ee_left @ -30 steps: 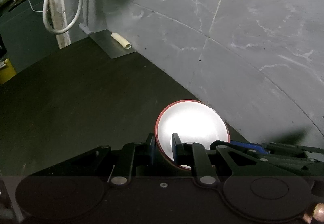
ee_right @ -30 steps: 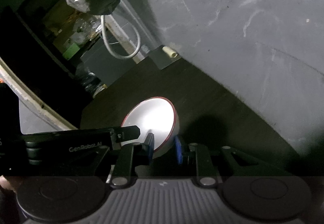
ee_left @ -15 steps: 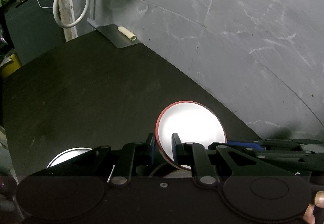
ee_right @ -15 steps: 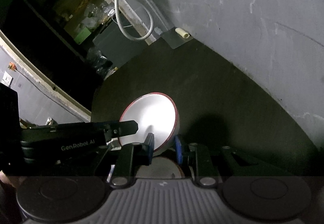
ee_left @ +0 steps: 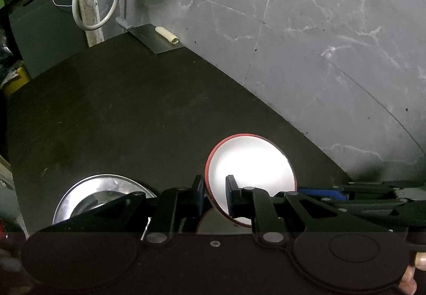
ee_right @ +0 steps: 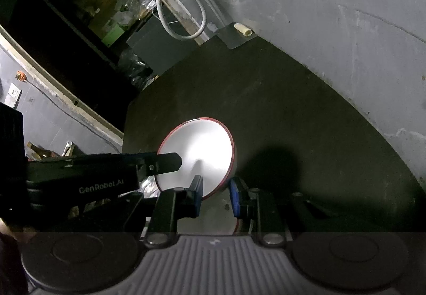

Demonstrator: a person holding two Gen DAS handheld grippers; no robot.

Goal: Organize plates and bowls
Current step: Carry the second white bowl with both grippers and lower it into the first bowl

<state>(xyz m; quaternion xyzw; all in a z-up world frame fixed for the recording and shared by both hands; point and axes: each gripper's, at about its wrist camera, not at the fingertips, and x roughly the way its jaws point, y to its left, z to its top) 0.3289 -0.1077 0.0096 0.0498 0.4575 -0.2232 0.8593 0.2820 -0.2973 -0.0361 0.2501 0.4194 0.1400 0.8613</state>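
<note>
Both grippers pinch one red-rimmed bowl (ee_left: 251,169) by its rim, tilted above the dark table (ee_left: 119,113): left gripper (ee_left: 215,195) clamped on the near-left edge, right gripper (ee_right: 215,195) on the opposite side. Uneven pull could twist it loose, I'd say. A steel bowl (ee_left: 87,196) sits near left; grey marbled wall (ee_left: 319,41) beyond.

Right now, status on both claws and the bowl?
Left claw and right claw both clamped on red-rimmed bowl, tilted above table. Steel bowl lower left.
</note>
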